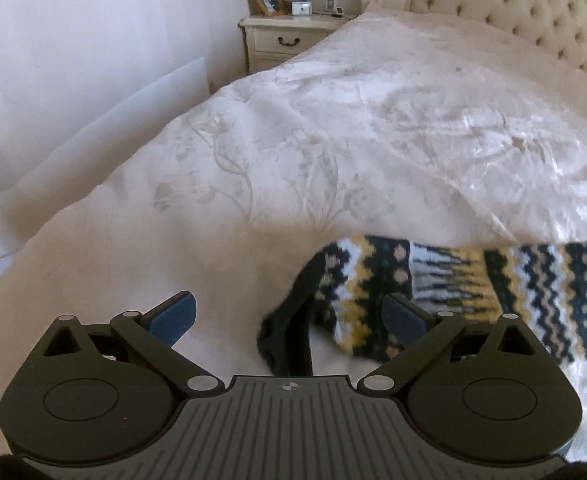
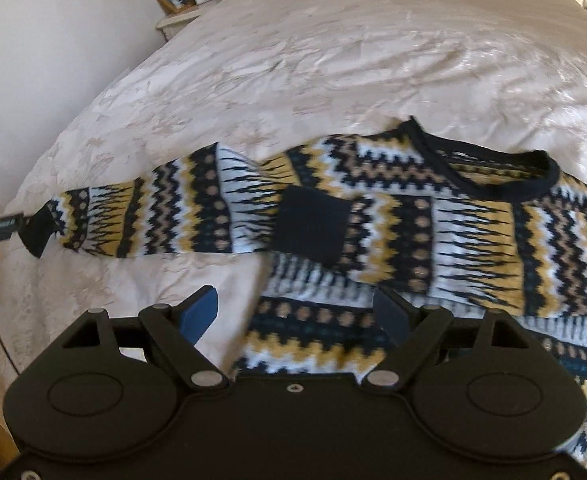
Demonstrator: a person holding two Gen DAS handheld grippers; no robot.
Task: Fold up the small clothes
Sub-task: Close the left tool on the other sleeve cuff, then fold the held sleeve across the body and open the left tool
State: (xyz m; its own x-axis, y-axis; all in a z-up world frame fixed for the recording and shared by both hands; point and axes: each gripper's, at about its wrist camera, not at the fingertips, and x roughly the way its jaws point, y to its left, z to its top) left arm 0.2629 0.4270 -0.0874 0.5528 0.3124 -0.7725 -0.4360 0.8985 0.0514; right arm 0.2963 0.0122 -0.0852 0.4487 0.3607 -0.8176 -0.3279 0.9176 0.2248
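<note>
Both jaws gaped empty: left gripper (image 1: 289, 314) at sweater (image 2: 393, 232) cuff, right gripper (image 2: 295, 312) over its hem. Risk: pinching bedspread (image 2: 333, 60) too.

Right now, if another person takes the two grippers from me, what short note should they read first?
Left gripper: open, empty, beside the dark cuff of the sleeve.
Right gripper: open, empty, over the lower body of the sweater.
Sweater lies on the bed cover, one sleeve stretched out sideways.
Done: one dark cuff already rests on the chest.
Left: fold in the outstretched sleeve, then the body.
</note>
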